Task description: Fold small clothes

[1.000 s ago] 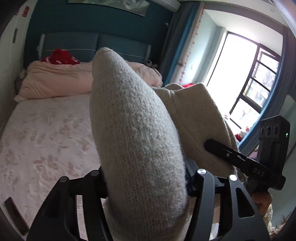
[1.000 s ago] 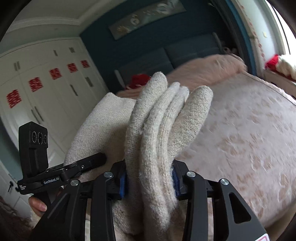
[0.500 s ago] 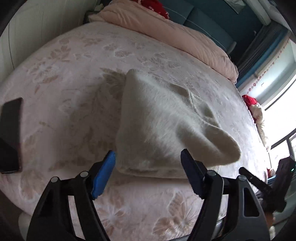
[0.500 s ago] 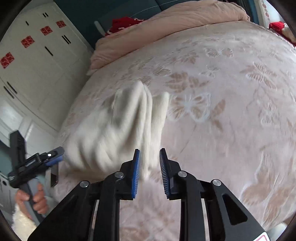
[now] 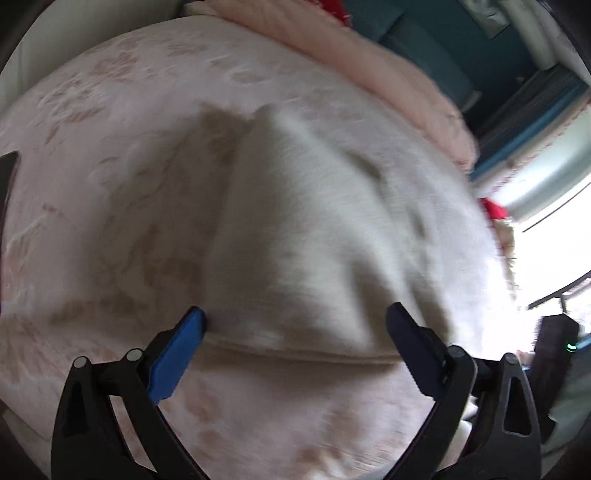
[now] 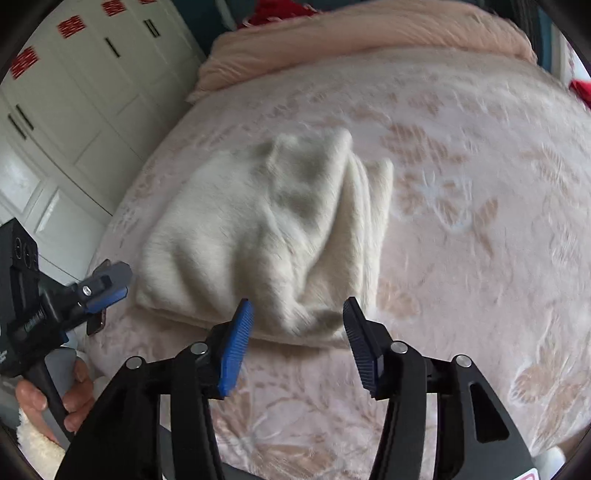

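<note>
Cream knitted garment [image 5: 314, 236] lies folded on the bed [image 5: 110, 206], on a pale pink floral cover. Near folded edge faces both cameras.

Left wrist view: left tongs [image 5: 295, 326] spread wide, jaws just been opening, blue pad [image 5: 177, 354] on one side, dark pad on the other. Garment's near edge sits in the span between the fingertips, but neither pad presses on it; nothing held. Picture is motion-blurred. This view alone shows a bright window [image 5: 554, 229] at far right, a dark flat object [image 5: 7, 177] at the left edge of the bed (cannot tell what), and part of the other device at lower right with a green light [image 5: 570, 346].

Right wrist view: right tongs [image 6: 297, 317] partly apart, jaws also just been opening. The garment's near corner lies between the pads, fabric loose, no grip on it. This view is sharper on the garment [image 6: 266, 229]: several layers stacked, a bunched fold running along its right side. Only here: white wardrobe doors [image 6: 74, 92] with red paper cut-outs, the left tongs [image 6: 107, 284] seen from the side just beside the garment's left corner, and the hand [image 6: 55, 398] around their handle.

Both views: a rolled pink quilt [image 6: 369, 33] along the far end of the bed, something red behind it.
</note>
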A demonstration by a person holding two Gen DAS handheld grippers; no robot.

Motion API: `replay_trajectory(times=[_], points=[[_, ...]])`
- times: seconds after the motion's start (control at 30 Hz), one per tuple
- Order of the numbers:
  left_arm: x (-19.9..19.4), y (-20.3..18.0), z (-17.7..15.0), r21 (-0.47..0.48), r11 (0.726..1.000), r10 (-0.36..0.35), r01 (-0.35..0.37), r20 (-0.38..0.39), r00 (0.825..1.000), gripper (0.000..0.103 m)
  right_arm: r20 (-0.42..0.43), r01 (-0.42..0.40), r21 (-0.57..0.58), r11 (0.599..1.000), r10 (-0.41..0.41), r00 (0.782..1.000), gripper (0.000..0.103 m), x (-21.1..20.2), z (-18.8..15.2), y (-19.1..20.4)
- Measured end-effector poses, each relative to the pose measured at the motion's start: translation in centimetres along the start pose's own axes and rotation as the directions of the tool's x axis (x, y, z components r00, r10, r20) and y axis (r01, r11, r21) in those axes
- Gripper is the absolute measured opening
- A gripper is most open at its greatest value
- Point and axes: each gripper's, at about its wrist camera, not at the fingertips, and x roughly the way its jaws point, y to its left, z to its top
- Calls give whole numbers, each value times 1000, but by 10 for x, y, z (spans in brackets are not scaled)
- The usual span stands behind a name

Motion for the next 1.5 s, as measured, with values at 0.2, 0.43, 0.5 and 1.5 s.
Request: replay_trajectory(times=[0.2,0.43,0.5,1.5], points=[[17,-9,-5,122,989,89,-84,-34,995,61,-20,23,-40,999,-23,1000,13,20,-4,-8],[6,-40,-16,226,950,219,-216,10,976,65,-53,52,-76,996,-56,997,16,34,-10,-19],[-10,-53,-24,249,932,255,-262,60,965,73,-3,74,-78,994,-74,997,28,16,-11,-9],[-60,-90,-132,251,863,393,-438,210,895,94,196,366,20,930,-363,911,87,-60,-104,29]])
